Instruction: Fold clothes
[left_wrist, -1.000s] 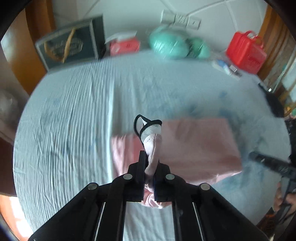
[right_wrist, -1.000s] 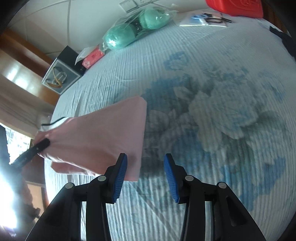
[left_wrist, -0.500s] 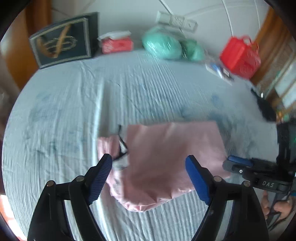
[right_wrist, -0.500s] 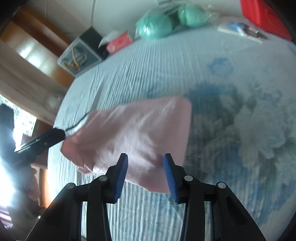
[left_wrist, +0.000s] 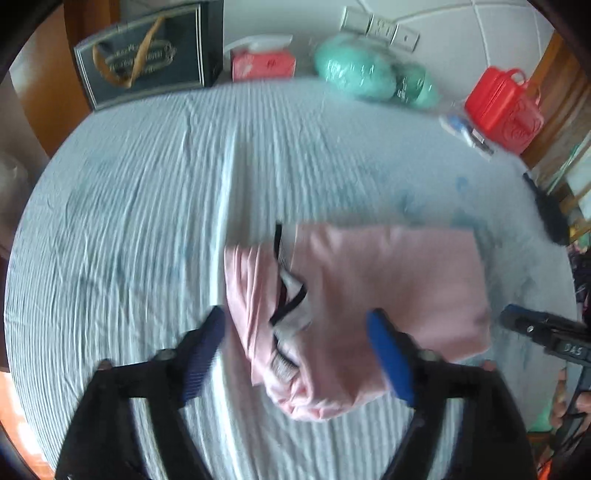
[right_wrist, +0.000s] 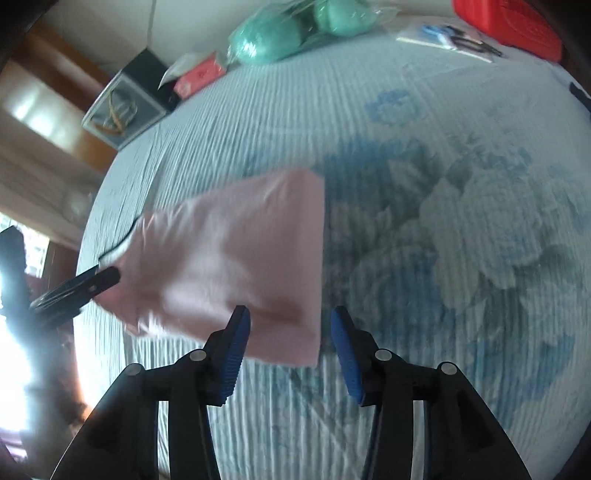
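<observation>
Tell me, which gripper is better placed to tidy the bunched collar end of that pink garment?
Probably the left gripper: its opening jaws straddle the pink garment's bunched collar end. The right gripper hovers over the flat far corner.

Pink garment (left_wrist: 388, 291), folded into a rough rectangle, flat on the bed sheet (left_wrist: 129, 221), mid-bed toward the near edge. Far and right edges straight, right corners square. Left end messy: bunched lobe sticking out, white collar trim with black piping (left_wrist: 291, 299) exposed on top. Near-left corner rounded and rumpled. Fabric smooth elsewhere, with light creases.
</observation>
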